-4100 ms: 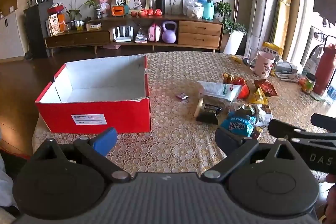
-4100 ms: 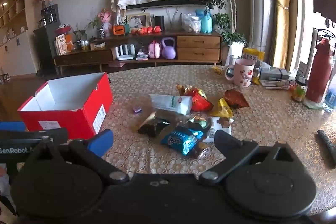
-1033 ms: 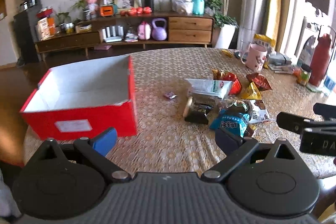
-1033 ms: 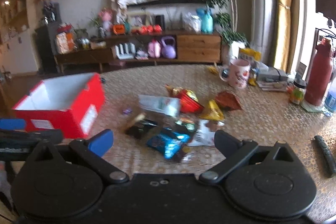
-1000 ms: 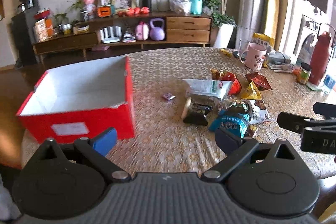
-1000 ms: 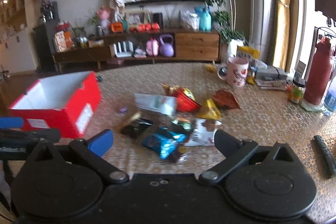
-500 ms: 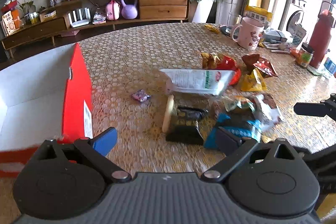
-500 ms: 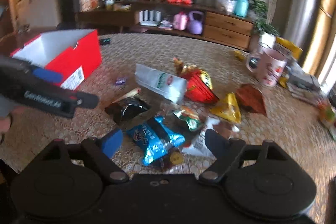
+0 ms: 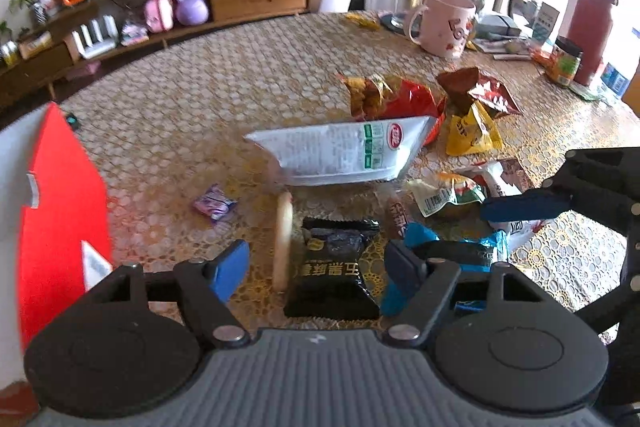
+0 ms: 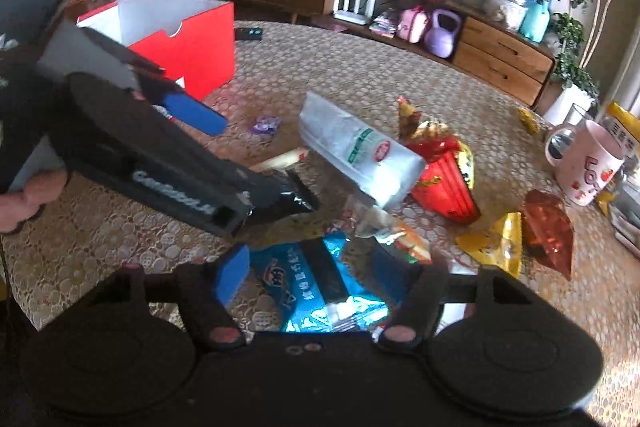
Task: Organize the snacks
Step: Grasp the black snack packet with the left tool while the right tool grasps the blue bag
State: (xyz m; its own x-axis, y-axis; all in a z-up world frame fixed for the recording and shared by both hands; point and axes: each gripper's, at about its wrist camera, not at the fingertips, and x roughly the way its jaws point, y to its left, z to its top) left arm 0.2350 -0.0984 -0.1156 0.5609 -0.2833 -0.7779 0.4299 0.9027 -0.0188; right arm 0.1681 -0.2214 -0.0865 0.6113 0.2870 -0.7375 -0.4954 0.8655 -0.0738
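Snack packets lie in a heap on the lace-covered table [image 9: 240, 87]. In the left wrist view my left gripper [image 9: 314, 267] hangs low over a black packet [image 9: 332, 267] and a beige stick [image 9: 282, 239]. Its jaws are closing with both between them, and a gap shows on each side. In the right wrist view my right gripper [image 10: 320, 279] straddles a blue packet [image 10: 312, 287]. Its jaws are closing too, with no clear press on the packet. The red box [image 10: 192, 55] stands open at the left [image 9: 60, 207].
Behind lie a white bag [image 9: 340, 151], a red packet [image 9: 408, 99], a yellow one [image 9: 472, 131] and a brown one [image 9: 476, 91]. A purple candy [image 9: 214, 203] sits alone. A pink mug [image 9: 444, 23] and red bottle [image 9: 592, 23] stand at the far right.
Both grippers have dropped and moved forward onto the snack heap, side by side. Their jaws have narrowed. The red box has slid to the left edge of the left wrist view.
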